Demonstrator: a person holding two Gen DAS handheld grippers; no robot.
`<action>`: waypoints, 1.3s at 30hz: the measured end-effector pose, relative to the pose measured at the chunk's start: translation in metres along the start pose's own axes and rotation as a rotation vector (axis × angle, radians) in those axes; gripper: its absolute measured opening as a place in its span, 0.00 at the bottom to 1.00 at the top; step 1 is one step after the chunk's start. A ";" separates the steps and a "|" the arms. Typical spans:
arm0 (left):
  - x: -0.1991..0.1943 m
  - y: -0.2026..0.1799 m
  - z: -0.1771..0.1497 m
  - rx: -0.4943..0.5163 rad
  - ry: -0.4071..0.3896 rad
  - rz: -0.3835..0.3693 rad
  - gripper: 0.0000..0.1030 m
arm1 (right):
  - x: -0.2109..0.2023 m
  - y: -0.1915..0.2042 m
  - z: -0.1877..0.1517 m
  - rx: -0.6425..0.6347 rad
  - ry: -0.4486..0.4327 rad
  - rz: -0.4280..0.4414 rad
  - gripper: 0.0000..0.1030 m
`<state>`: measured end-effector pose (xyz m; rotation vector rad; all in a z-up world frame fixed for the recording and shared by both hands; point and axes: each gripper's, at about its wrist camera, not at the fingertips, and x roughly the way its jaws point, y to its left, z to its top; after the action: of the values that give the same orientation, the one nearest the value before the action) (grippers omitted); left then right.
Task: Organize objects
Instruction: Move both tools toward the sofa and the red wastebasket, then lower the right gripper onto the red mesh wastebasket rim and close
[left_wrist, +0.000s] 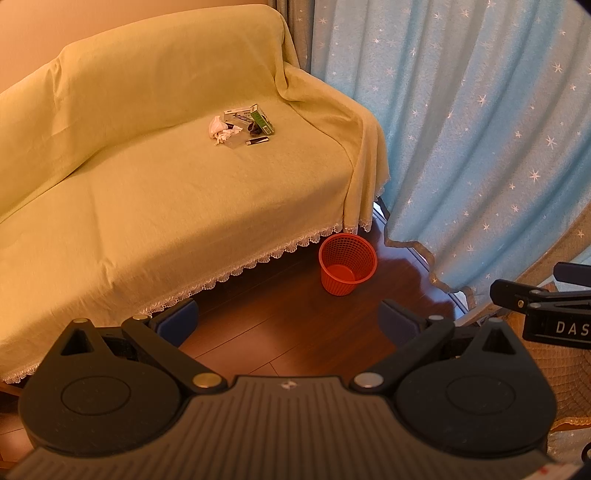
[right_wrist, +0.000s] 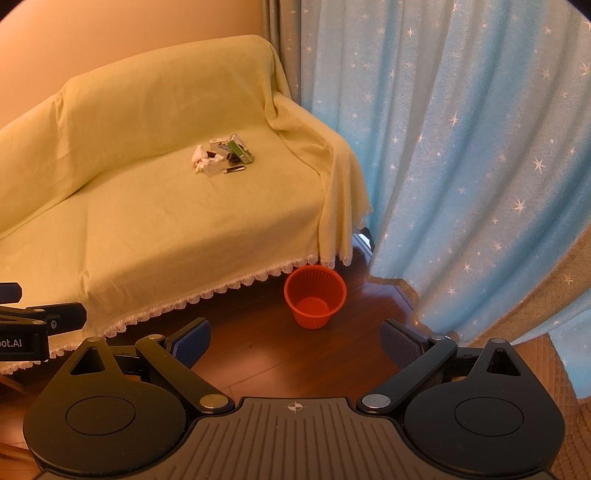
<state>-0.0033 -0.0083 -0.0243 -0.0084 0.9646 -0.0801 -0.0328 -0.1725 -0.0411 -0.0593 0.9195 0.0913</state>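
Both claws hung wide and empty above the wooden floor (left_wrist: 280, 332), well apart from the sofa (left_wrist: 147, 206). The left claw (left_wrist: 288, 321) and the right claw (right_wrist: 295, 341) each faced the red mesh bin (left_wrist: 348, 264), which stood upright on the floor just beside the sofa's lace-edged yellow cover. On the seat near the far armrest lay a small pile: crumpled white tissue (left_wrist: 218, 129), a green box (left_wrist: 261, 120) and a dark pen-like stick (left_wrist: 256, 141). A star-dotted blue curtain (left_wrist: 461, 129) hung to the right, beside the bin.
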 end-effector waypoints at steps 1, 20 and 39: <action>0.000 0.001 0.000 0.000 0.000 0.000 0.99 | 0.001 0.001 0.001 0.000 0.001 0.000 0.93; 0.026 0.028 0.019 0.030 0.032 -0.079 0.99 | 0.020 0.009 0.005 0.051 0.011 -0.025 0.93; 0.182 0.005 0.105 -0.109 0.107 -0.011 0.99 | 0.205 -0.057 0.078 -0.095 0.117 0.121 0.93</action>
<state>0.1860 -0.0189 -0.1138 -0.1105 1.0750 -0.0389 0.1586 -0.2111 -0.1564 -0.0978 1.0353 0.2462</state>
